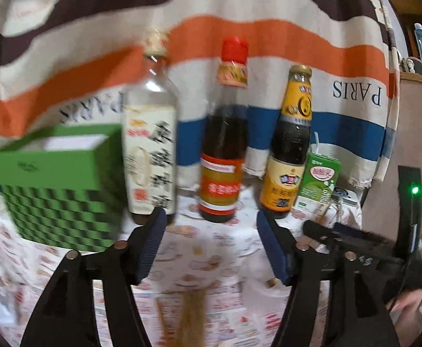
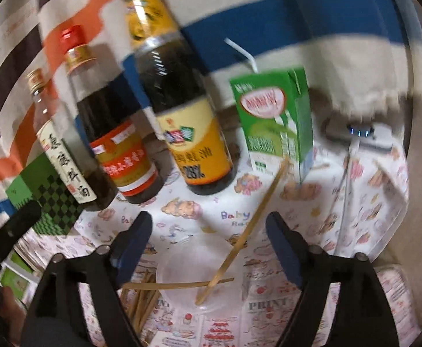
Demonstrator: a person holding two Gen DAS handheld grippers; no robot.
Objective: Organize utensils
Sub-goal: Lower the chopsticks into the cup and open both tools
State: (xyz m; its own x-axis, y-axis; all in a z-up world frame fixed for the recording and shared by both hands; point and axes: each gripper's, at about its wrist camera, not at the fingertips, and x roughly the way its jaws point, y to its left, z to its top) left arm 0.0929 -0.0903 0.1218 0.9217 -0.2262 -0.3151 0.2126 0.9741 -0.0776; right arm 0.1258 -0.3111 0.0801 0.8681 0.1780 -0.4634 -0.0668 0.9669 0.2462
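Ahead of the left gripper (image 1: 209,225) stand three bottles in a row on the patterned tablecloth (image 1: 199,260): a clear bottle with a white label (image 1: 150,150) just beyond its left finger, a red-capped dark bottle (image 1: 225,150) straight ahead, and a yellow-labelled dark bottle (image 1: 293,150) beyond its right finger. A green checked box (image 1: 57,185) sits to the left of that gripper, a green drink carton (image 1: 319,185) with a straw to the right. A striped cloth (image 1: 239,29) hangs behind everything.

Below and between the fingers of the right gripper (image 2: 209,231) lies a clear plastic bowl (image 2: 182,263). One bamboo chopstick (image 2: 248,225) leans out of it, its far end reaching toward the carton; another (image 2: 179,284) lies across its near rim. More chopsticks (image 2: 141,297), thin and pale brown, lie bundled on the cloth beside the bowl, under the right gripper's left finger.

Both grippers stand open, with nothing pressed between the pads.
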